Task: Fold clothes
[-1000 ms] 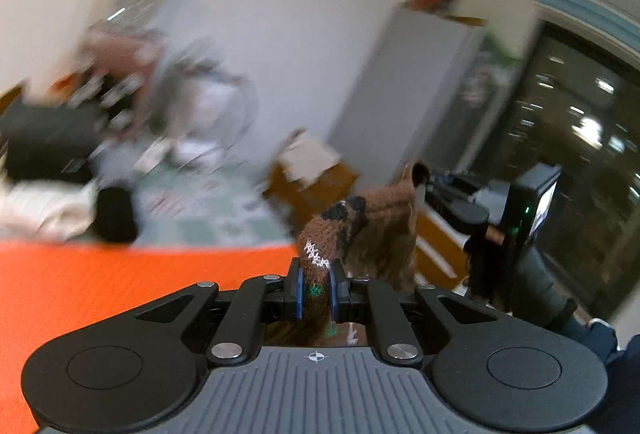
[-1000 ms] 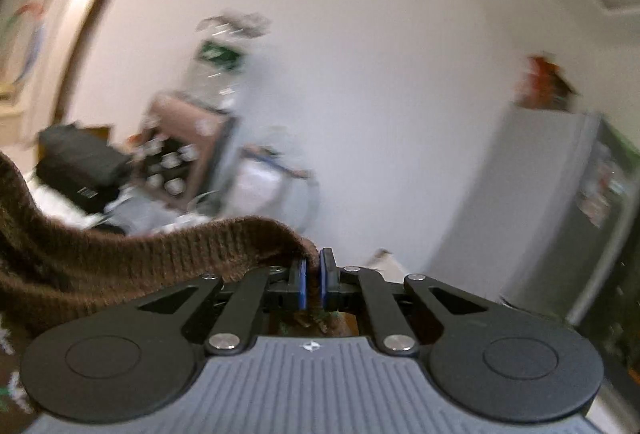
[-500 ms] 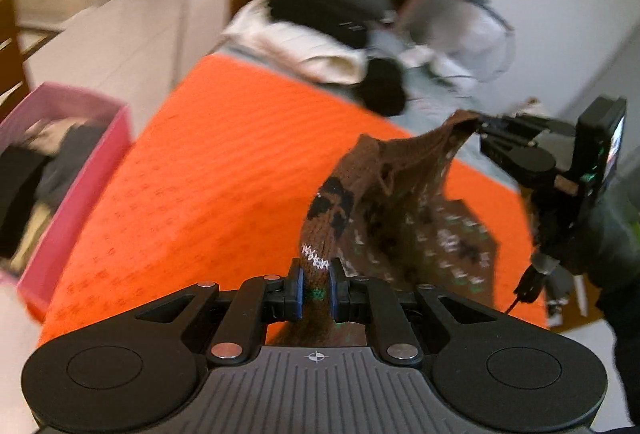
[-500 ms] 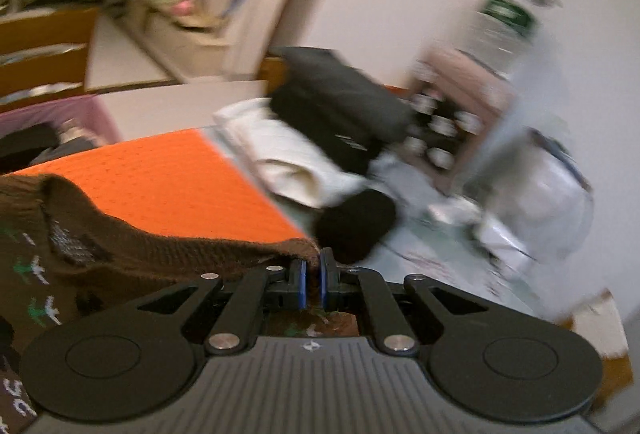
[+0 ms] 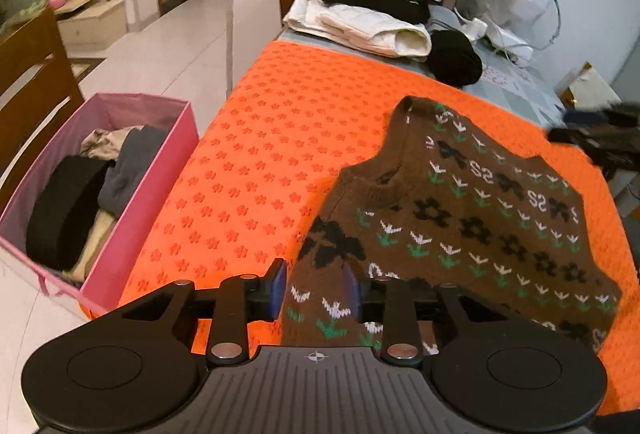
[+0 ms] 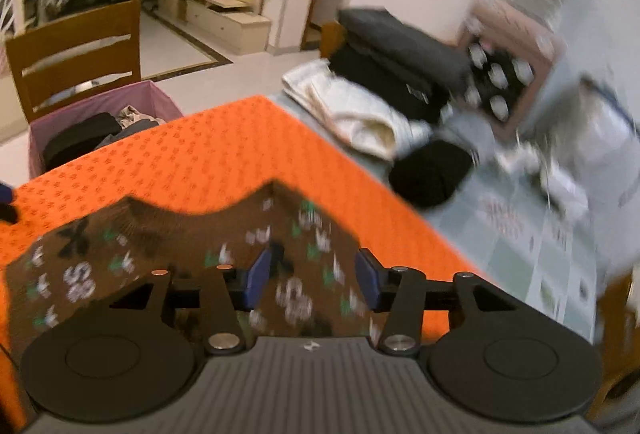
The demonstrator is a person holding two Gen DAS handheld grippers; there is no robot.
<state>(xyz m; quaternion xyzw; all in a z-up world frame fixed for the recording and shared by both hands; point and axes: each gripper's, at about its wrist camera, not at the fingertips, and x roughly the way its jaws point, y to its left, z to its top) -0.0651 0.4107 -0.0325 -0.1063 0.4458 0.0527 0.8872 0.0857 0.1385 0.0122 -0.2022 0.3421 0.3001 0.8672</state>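
Brown knitted vest (image 5: pixel 460 218), patterned with "S2" marks, lies flat on the orange cloth (image 5: pixel 260 154), neck towards the pink box (image 5: pixel 132 138), between both grippers' (image 5: pixel 316 288) (image 6: pixel 312 278) spread fingers.

The only readable characters are knitted into the brown patterned sweater (image 5: pixel 460 218) that lies on the orange tabletop (image 5: pixel 260 162). In the left wrist view a white "S2" motif appears twice across its far part, once near the middle at (image 5: pixel 481 170) and again further right, turned away from the camera so it reads upside down. In the right wrist view the same white motif shows at the near left of the sweater (image 6: pixel 82 284), blurred; it looks like "S2" or "SS". No other lettering can be read anywhere else.
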